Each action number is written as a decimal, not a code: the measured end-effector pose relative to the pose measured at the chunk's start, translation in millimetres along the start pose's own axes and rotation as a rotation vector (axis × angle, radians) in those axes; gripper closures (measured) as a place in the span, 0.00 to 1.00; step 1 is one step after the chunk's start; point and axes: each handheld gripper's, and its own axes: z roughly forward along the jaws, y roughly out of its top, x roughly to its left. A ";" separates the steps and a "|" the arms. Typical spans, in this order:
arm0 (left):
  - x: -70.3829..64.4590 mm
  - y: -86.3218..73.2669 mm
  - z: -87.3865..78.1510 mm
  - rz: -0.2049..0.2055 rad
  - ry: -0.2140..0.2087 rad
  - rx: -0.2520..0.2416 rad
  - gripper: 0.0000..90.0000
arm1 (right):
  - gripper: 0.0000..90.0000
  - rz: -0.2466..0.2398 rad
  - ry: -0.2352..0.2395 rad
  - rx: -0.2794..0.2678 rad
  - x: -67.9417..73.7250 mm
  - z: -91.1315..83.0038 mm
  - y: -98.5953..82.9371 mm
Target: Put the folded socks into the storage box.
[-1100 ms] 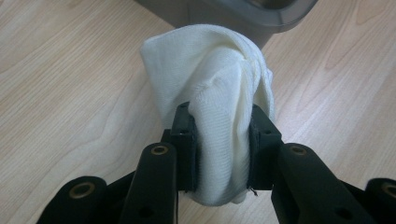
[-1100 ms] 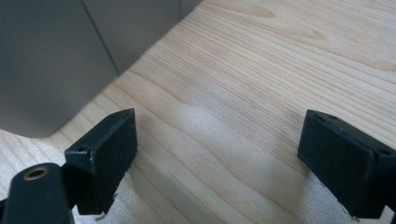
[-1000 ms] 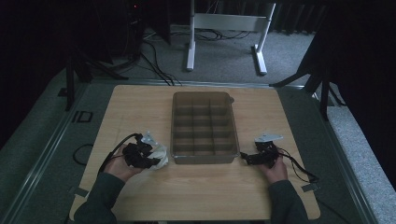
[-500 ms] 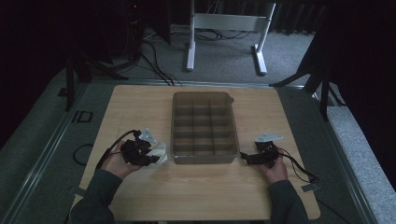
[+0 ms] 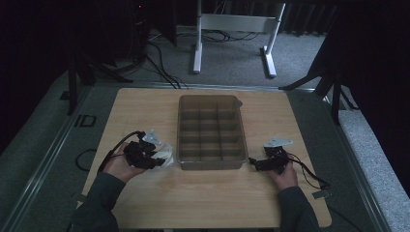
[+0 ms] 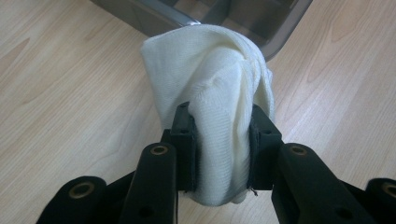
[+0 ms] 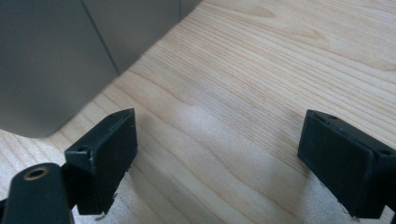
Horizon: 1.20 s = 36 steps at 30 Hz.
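Not much different from a second ago, tbh. Still pinching the white cloth (image 6: 210,70) hard in the left tongs (image 6: 219,133), with fabric bunched up and bulging out above the pads. In the high view, same story at lower left of the frame: left tongs (image 5: 153,157) and white cloth (image 5: 166,155) parked just beside the lower left corner of the compartment tray (image 5: 210,165), low over the table (image 5: 217,203). Maybe drifted a hair up and left since then, nothing more. Over at lower right, right tongs (image 5: 256,164) spread wide with nothing between them, sitting near the tray's lower right corner and not budging either. Same in the right gripper view: right tongs (image 7: 224,154) gaping over bare wood, grey tray wall in the upper left. Reading this as grip sorted, carry not started yet. Probably next: lifting over the rim and dropping into one of the cells. Too dim to say whether any cell already holds something. Worth watching for loose folds snagging the tray edge.
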 end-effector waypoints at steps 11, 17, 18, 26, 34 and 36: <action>1.3 7.8 -5.5 0.018 -0.005 -0.011 0.78 | 0.13 0.000 0.000 0.000 0.0 0.0 0.0; 1.9 11.5 -6.9 0.029 -0.012 -0.012 0.78 | 0.13 0.000 0.000 0.000 0.0 0.0 0.0; 2.0 11.9 -6.8 0.029 -0.013 -0.014 0.78 | 0.13 0.000 0.000 0.000 0.0 0.0 0.0; 3.2 18.2 -6.8 0.048 -0.023 -0.009 0.77 | 0.13 0.000 0.000 0.000 0.0 0.0 0.0; 4.0 20.9 -5.5 0.060 -0.035 -0.006 0.77 | 0.13 0.000 0.000 0.000 0.0 0.0 0.0; 3.6 21.9 -5.5 0.059 -0.036 -0.006 0.77 | 0.13 0.000 0.000 0.000 0.0 0.0 0.0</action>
